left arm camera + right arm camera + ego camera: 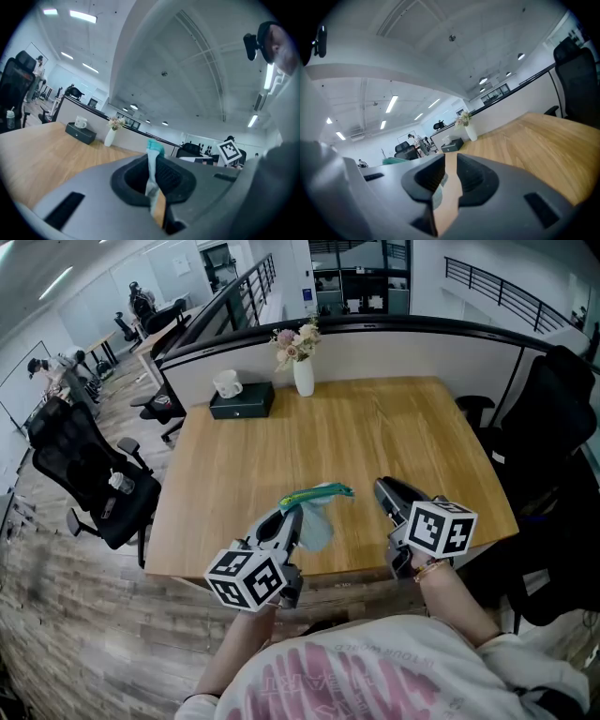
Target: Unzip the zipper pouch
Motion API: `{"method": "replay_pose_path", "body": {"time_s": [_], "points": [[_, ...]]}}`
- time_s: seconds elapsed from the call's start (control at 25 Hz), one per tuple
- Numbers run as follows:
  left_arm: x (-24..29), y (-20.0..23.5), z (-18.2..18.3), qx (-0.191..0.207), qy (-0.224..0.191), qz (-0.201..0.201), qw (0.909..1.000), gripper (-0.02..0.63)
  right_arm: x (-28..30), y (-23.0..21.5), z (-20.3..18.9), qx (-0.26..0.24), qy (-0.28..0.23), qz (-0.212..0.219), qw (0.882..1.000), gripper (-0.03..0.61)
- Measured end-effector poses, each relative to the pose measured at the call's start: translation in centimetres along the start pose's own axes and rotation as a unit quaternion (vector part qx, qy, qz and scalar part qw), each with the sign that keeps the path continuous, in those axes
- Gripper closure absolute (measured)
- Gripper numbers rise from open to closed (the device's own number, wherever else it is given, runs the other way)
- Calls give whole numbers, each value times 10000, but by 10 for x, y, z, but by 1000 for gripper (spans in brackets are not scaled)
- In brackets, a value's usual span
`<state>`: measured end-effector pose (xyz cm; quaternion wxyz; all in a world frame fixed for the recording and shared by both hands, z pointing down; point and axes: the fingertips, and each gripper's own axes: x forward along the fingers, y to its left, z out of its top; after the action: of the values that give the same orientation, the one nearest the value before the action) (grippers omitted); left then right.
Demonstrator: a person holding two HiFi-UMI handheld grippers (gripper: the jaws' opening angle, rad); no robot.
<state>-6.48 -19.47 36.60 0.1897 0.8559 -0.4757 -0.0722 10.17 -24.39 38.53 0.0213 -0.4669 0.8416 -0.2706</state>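
The zipper pouch (317,510) has a teal zipper strip along its top and a pale translucent blue body. It hangs above the near part of the wooden table (319,437). My left gripper (292,514) is shut on the pouch's left end; in the left gripper view the pouch (153,151) stands pinched between the jaws of that gripper (153,165). My right gripper (382,487) is just right of the zipper's free end and apart from it. Its jaws stand a little open, with bare table showing through the gap (450,174). The pouch's teal edge (396,160) shows off to the left there.
A white vase of flowers (303,369) and a black box with a white mug (242,399) stand at the table's far edge against the partition. Black office chairs stand to the left (89,474) and right (553,418).
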Motion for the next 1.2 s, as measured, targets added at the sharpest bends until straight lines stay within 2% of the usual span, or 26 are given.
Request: {"method": "replay_pose_path", "body": {"time_s": [0.08,0.16,0.28,0.36,0.52,1.2], "points": [[-2,4,-2,-7,-27,122,9999,606,-4,-10,1,-49,-97,-334,9994,519],[-3,7,-5,-95,-4,175,9998,606,-7,-13,-2,10,-119,-475,9988,581],[-5,13,-6,-157,-13,243,9996,607,-7,-5,-6,121,-164,-333,9992,582],[-6,17,-6,-214,-56,274,9994,606,-5,1,-4,4,-204,-264,9994,583],[-6,17,-4,-286,-114,278,9991,606,-4,6,-1,-268,-163,-263,9992,583],[-8,20,1,-269,-174,308,9990,606,3,5,-7,-263,-36,-218,9994,583]]}}
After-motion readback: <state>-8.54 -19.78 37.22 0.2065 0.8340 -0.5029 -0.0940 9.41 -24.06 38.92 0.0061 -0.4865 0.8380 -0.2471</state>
